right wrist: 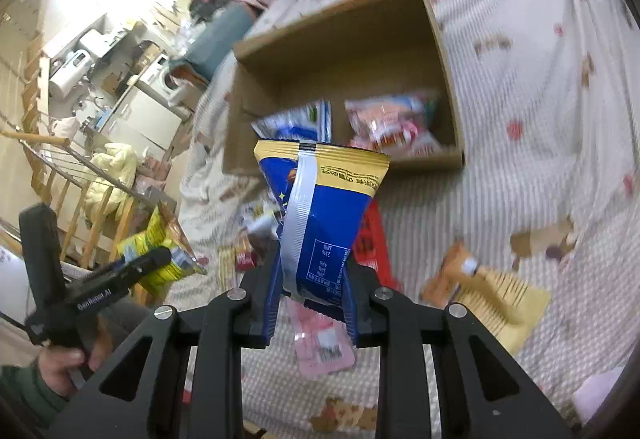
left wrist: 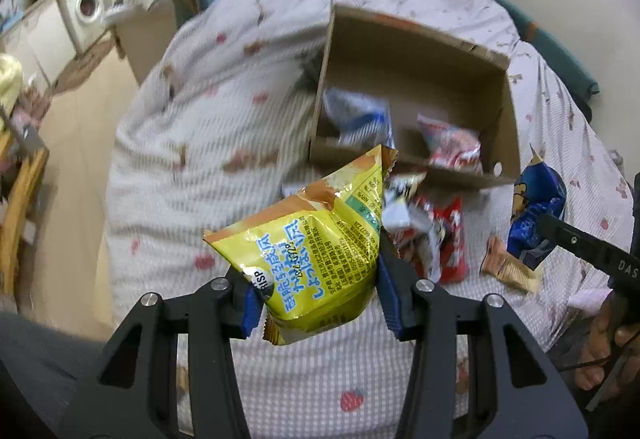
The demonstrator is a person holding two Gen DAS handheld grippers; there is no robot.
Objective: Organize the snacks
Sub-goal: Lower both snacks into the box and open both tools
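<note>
My left gripper (left wrist: 320, 279) is shut on a yellow snack bag (left wrist: 320, 239) and holds it above the bed, short of the cardboard box (left wrist: 416, 59). My right gripper (right wrist: 312, 271) is shut on a blue and gold snack bag (right wrist: 324, 207), also lifted in front of the box (right wrist: 344, 39). The box holds a blue-white packet (left wrist: 360, 115) in its left half and a red-pink packet (left wrist: 452, 147) in its right half. The right gripper with the blue bag (left wrist: 536, 215) shows at the right of the left wrist view. The left gripper with the yellow bag (right wrist: 160, 255) shows at the left of the right wrist view.
Loose snacks lie on the patterned bedspread (left wrist: 224, 127) before the box: red packets (left wrist: 440, 239), an orange-beige packet (right wrist: 488, 287), a pink packet (right wrist: 324, 339). The bed edge drops to the floor at left, with a wooden rack (right wrist: 80, 207) and a washing machine (left wrist: 86, 7) beyond.
</note>
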